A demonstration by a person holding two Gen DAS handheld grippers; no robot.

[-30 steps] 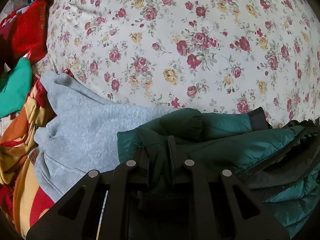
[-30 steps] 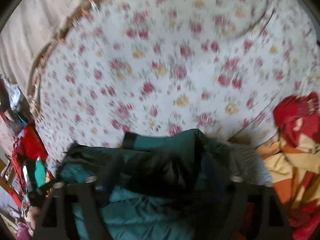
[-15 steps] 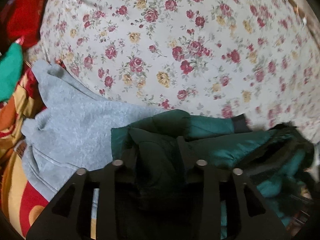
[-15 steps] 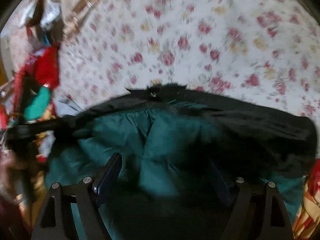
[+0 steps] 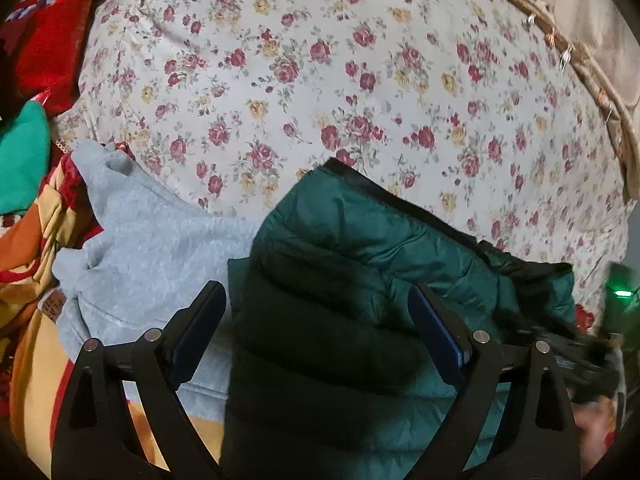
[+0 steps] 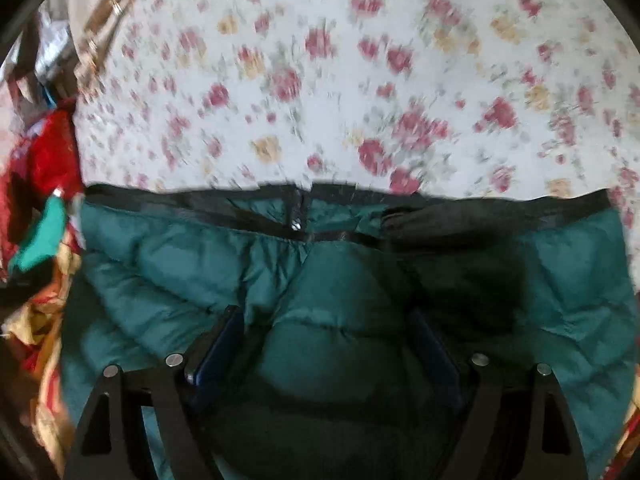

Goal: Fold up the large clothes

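Note:
A dark green puffer jacket (image 5: 360,280) with black trim lies on a floral bedsheet (image 5: 320,80). In the left wrist view my left gripper (image 5: 316,304) is open, its jaws spread wide, with the jacket lying loose between them. In the right wrist view the jacket (image 6: 320,280) fills the lower half, its black hem (image 6: 500,210) stretched across. My right gripper (image 6: 328,320) is open too, fingers either side of a bulge of jacket fabric. The right wrist view is motion-blurred.
A grey sweatshirt (image 5: 152,256) lies left of the jacket, partly under it. A heap of red, orange and green clothes (image 5: 32,184) is piled at the far left; it also shows in the right wrist view (image 6: 40,200). The sheet's fringed edge (image 5: 580,60) runs at upper right.
Both grippers have opened and let go of the jacket. The jacket has dropped onto the sheet and spread out, its hem now stretched flat. The right gripper has moved over it.

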